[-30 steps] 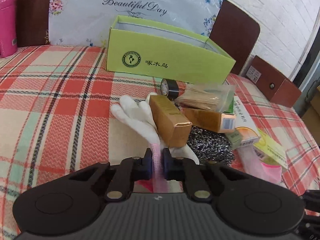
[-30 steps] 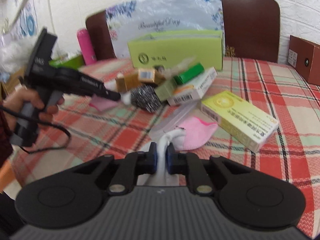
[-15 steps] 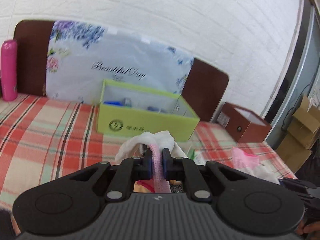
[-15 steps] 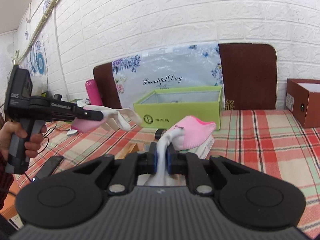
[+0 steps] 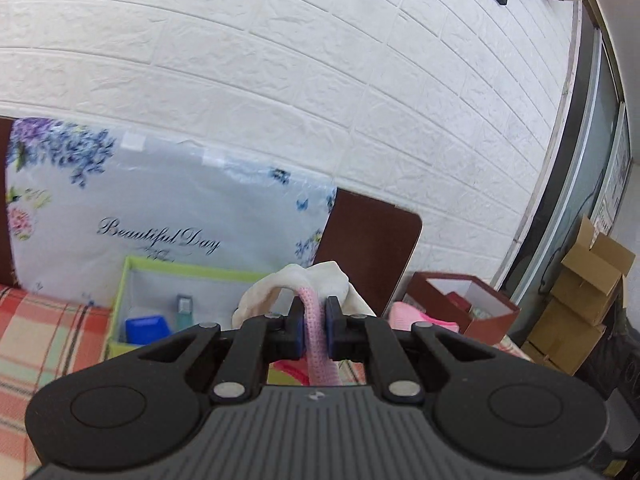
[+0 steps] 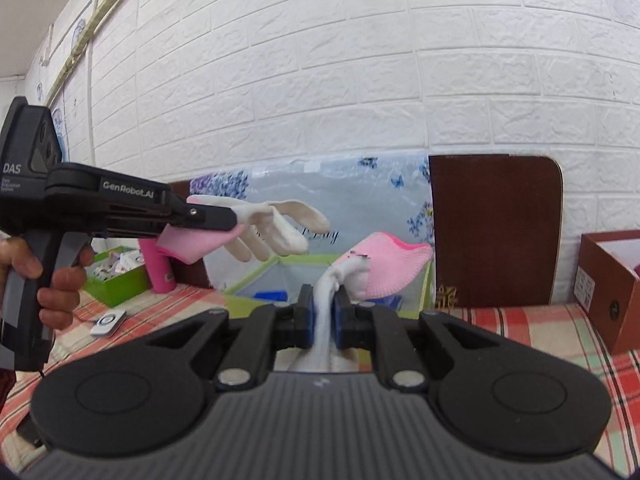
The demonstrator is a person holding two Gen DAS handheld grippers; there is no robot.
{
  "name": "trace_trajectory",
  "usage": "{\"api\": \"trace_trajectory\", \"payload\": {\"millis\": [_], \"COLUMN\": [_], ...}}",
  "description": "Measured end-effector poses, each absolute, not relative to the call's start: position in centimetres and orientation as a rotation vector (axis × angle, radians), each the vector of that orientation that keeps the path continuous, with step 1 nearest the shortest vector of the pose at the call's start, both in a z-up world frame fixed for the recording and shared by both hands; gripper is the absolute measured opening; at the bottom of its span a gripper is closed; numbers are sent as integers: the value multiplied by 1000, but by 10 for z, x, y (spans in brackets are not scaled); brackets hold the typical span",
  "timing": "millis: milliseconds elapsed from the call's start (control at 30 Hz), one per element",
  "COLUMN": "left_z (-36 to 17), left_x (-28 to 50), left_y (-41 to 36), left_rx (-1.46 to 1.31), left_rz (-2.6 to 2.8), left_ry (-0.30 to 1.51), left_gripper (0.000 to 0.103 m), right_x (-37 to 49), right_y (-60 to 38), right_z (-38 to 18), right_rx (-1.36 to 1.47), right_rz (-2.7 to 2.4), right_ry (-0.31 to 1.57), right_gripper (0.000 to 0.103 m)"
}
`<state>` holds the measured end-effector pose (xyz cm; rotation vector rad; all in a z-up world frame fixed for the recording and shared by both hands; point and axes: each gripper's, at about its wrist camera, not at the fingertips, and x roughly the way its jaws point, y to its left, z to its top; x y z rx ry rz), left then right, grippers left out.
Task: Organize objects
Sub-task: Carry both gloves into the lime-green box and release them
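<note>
The left gripper (image 5: 315,330) pinches one knit glove's pink cuff (image 5: 316,344); the right gripper (image 6: 323,316) clamps the other glove's (image 6: 384,264) white fingers. Both hang aloft before the green box (image 5: 168,276), light, limp, best held by the cuff.

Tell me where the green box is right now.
The green box sits on the checked tablecloth against the floral "Beautiful Day" bag, left of centre in the left wrist view, behind the held glove.
</note>
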<state>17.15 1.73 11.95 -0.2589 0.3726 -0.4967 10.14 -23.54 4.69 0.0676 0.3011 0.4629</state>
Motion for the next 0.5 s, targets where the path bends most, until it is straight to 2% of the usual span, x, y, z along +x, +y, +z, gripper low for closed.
{"api": "trace_trajectory", "payload": {"millis": [267, 500], "left_z": [131, 113], "left_x": [238, 297], "left_y": [-13, -26], "left_rx": [-289, -294], "left_rz": [-519, -508], "left_ry": [360, 402], "left_gripper": [9, 9], "right_x": [182, 261], "right_y": [-208, -213], "right_z": [47, 22], "right_rx": [51, 109], "right_rz": [415, 448], "right_ry": [264, 311], "right_gripper": [10, 10]}}
